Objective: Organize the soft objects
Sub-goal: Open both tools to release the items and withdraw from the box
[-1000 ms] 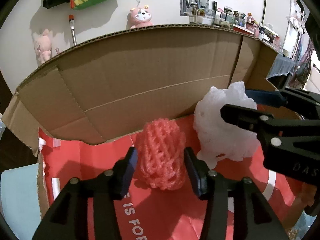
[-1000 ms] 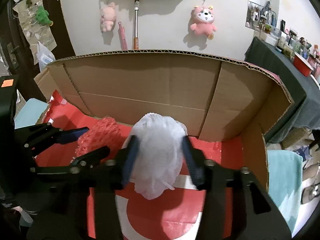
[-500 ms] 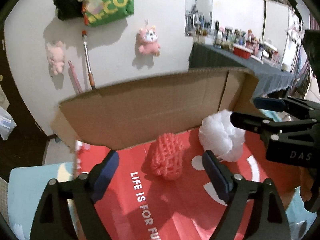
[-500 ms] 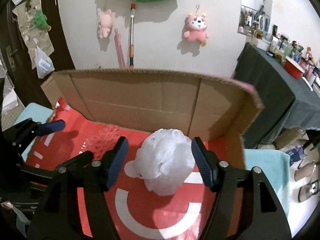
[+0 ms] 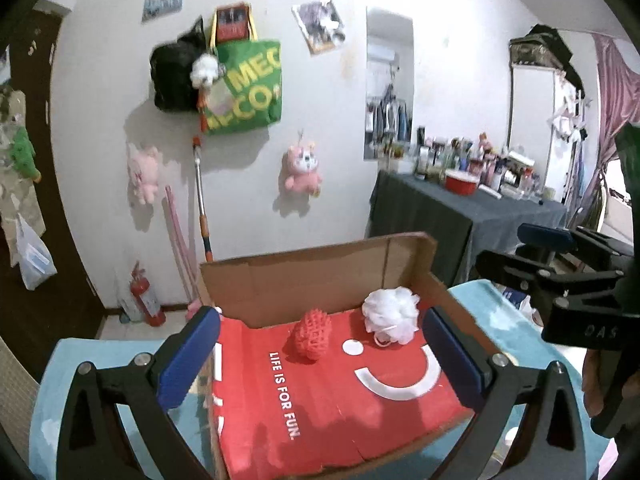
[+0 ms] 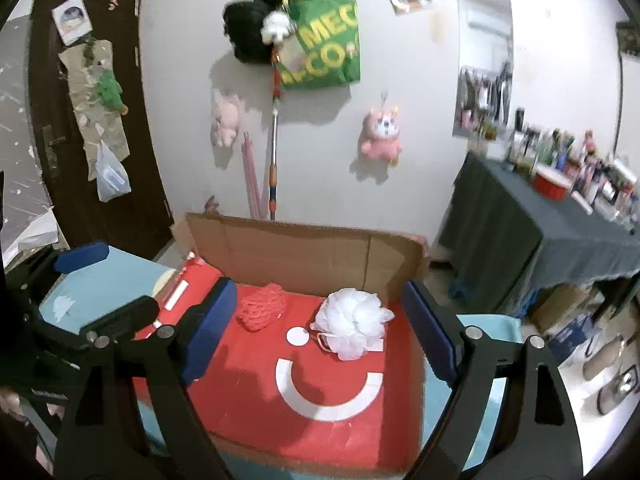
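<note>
A red foam net [image 5: 312, 335] [image 6: 262, 312] and a white mesh puff [image 5: 392, 315] [image 6: 352, 322] lie side by side near the back wall of an open cardboard box [image 5: 316, 276] [image 6: 296, 254] with a red printed floor. My left gripper [image 5: 320, 354] hangs above and in front of the box, its jaws opening wide with nothing between the pads. My right gripper [image 6: 318, 330] is likewise pulled back, jaws opening, empty. Each gripper shows at the side of the other's view.
The box rests on a light blue surface [image 5: 500, 320] [image 6: 100, 280]. Behind it is a white wall with pink plush toys [image 5: 302, 172], a green bag [image 5: 244, 88] and leaning poles. A dark cloth-covered table [image 6: 540, 236] with many bottles stands to the right.
Both grippers let go of their objects, opened wide and drew back and up from the box. The red net and white puff now lie free on the box floor.
</note>
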`<state>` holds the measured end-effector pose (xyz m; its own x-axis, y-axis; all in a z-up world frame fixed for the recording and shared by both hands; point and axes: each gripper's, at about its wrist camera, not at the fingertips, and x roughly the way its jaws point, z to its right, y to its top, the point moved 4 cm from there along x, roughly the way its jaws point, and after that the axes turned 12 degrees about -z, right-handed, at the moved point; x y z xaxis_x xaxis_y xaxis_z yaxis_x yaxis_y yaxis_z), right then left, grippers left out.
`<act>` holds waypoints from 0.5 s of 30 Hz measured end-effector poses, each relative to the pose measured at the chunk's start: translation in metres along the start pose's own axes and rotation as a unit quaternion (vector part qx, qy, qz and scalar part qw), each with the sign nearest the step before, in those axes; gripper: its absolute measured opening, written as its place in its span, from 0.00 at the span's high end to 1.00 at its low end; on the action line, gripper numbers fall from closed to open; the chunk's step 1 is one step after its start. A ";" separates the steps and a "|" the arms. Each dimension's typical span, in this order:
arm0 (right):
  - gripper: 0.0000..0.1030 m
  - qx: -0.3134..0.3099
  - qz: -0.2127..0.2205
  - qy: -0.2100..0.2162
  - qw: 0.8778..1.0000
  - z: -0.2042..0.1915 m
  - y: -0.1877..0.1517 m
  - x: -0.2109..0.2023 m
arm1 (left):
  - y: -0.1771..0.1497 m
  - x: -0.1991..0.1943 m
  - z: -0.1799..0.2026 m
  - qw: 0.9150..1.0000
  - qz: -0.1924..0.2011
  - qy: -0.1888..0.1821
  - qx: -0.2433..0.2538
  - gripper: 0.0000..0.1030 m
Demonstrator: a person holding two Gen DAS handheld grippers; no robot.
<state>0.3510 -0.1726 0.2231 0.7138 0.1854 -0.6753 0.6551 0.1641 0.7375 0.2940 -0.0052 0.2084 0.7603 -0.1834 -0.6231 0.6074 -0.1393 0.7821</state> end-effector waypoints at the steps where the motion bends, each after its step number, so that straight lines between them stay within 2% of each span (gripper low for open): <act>1: 0.18 -0.005 0.008 -0.002 1.000 -0.003 -0.003 -0.010 | -0.004 -0.012 0.003 1.000 0.008 -0.002 0.001 0.00; 3: 0.17 -0.014 0.027 -0.006 1.000 -0.010 -0.013 -0.034 | -0.012 -0.032 0.010 1.000 0.025 -0.006 0.003 0.00; 5: 0.11 -0.013 0.042 -0.003 0.999 -0.014 -0.024 -0.057 | -0.021 -0.047 0.016 0.999 0.036 -0.012 0.005 0.00; 10: 0.11 -0.018 0.088 -0.001 0.996 -0.024 -0.060 -0.109 | -0.048 -0.083 0.031 0.998 0.067 -0.013 0.014 0.00; 15: 0.07 -0.031 0.130 -0.004 0.991 -0.037 -0.098 -0.154 | -0.077 -0.120 0.041 0.994 0.102 -0.035 0.001 0.00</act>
<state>0.1676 -0.1816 0.2553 0.8589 0.2207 -0.4621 0.4323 0.1711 0.8853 0.1468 -0.0129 0.2233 0.8496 -0.2763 -0.4493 0.4412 -0.0943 0.8924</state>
